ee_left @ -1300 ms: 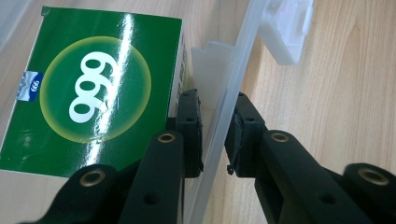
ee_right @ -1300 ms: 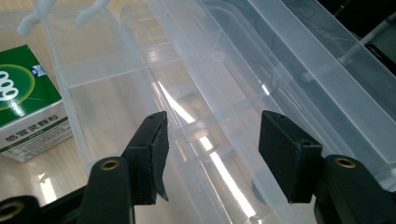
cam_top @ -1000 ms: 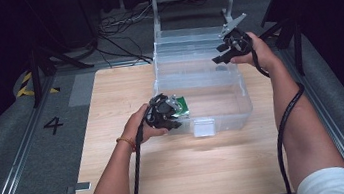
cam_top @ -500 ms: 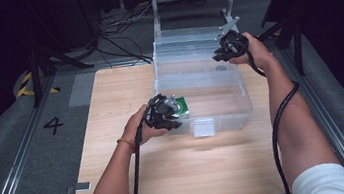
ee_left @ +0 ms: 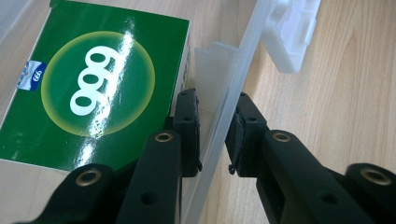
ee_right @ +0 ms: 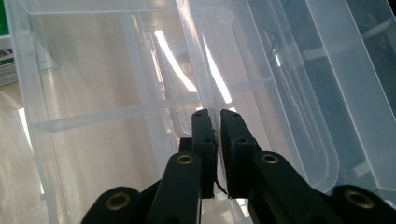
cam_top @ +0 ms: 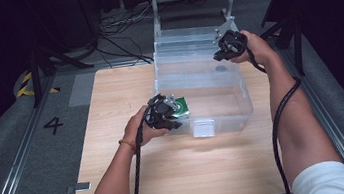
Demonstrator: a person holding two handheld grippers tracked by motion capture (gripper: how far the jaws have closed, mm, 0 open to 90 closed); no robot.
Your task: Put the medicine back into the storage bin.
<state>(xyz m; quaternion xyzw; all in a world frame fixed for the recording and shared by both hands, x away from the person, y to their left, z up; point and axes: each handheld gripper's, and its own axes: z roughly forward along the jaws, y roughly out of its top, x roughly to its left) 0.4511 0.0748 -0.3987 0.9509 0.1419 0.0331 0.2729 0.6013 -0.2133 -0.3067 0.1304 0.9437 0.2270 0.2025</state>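
The high view looks forward and down on the bench [cam_top: 121, 184] from above the person's side. Each gripper view sits close against the clear box [cam_top: 233, 114], looking along its own fingers [ee_left: 187, 126] at a wall; all three share that box.

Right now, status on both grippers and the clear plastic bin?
Left gripper clamped on clear plastic bin's front wall. Right gripper just closed on its back wall. Green box inside. Nothing blocking.
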